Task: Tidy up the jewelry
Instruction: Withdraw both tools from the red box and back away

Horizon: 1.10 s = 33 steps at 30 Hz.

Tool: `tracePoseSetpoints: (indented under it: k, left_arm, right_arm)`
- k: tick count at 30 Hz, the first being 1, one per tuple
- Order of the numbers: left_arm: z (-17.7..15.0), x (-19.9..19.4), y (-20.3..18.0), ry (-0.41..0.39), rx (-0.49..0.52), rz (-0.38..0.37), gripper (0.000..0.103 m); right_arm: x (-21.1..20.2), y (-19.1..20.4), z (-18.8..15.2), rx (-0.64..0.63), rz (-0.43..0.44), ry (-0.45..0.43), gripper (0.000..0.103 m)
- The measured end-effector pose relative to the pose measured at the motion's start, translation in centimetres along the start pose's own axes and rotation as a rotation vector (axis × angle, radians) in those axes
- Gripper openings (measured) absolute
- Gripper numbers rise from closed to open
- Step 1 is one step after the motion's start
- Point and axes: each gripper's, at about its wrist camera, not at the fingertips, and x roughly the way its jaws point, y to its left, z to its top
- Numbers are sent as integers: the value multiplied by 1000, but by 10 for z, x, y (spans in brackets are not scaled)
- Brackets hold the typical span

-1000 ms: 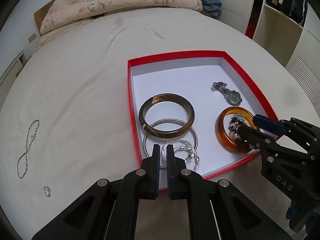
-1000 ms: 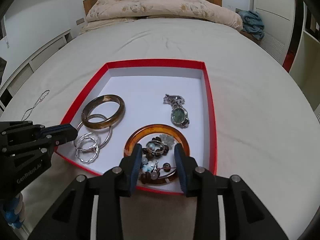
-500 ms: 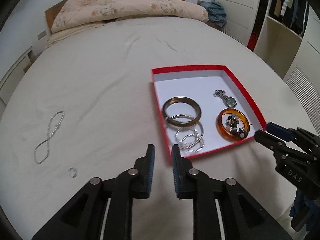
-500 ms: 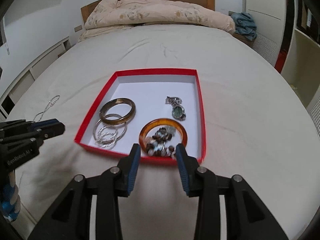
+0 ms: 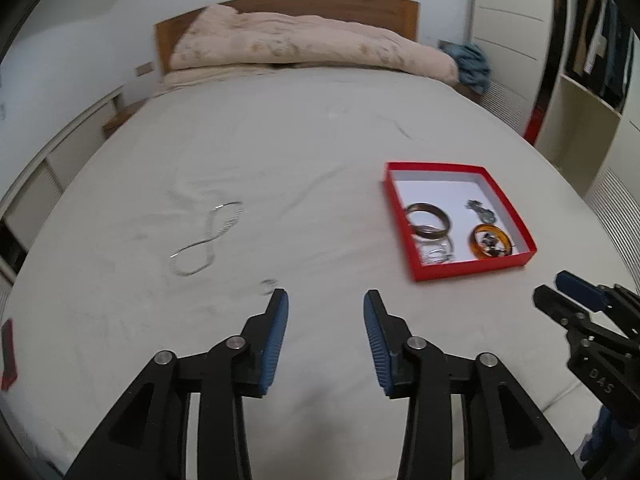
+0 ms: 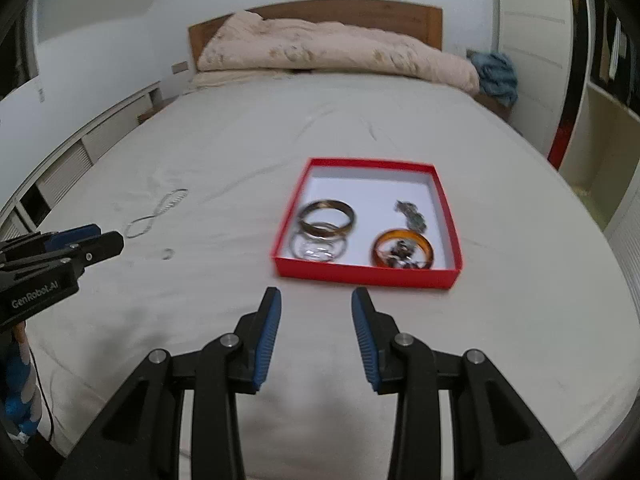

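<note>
A red box (image 5: 468, 271) (image 6: 366, 274) sits on the bed and holds a dark bangle (image 5: 428, 220) (image 6: 328, 216), silver rings (image 6: 318, 248), a watch (image 6: 410, 212) and an amber bangle (image 5: 491, 242) (image 6: 403, 254) with beads inside. A silver chain (image 5: 208, 238) (image 6: 156, 214) and a small ring (image 5: 269, 285) (image 6: 168, 254) lie on the sheet left of the box. My left gripper (image 5: 325, 300) is open and empty, its left fingertip close to the small ring. My right gripper (image 6: 315, 296) is open and empty, just short of the box's near wall.
The white bed sheet (image 5: 300, 160) spreads all round. A folded quilt (image 6: 332, 52) and wooden headboard lie at the far end. Shelves and a wardrobe (image 5: 592, 92) stand to the right. A red edge (image 5: 8, 354) shows at far left.
Both grippers have pulled back from the box and risen. My left gripper has opened from shut and swung left toward the small ring. My right gripper has opened wider.
</note>
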Motion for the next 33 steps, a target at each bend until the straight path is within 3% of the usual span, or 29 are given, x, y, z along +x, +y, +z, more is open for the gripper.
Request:
tracePoseSetpoints:
  k: [7, 15, 24, 33]
  left_arm:
    - [-27, -38, 44, -34, -73, 73, 44]
    - [-43, -71, 79, -82, -131, 109, 45]
    - [-61, -97, 104, -113, -172, 150, 51]
    - [-69, -104, 116, -120, -195, 176, 56]
  right_arm:
    - [-41, 49, -4, -72, 7, -47, 35]
    - [-73, 94, -7, -157, 14, -90, 35]
    - [-92, 127, -14, -204, 34, -112, 35]
    - [-93, 136, -20, -222, 23, -104, 35]
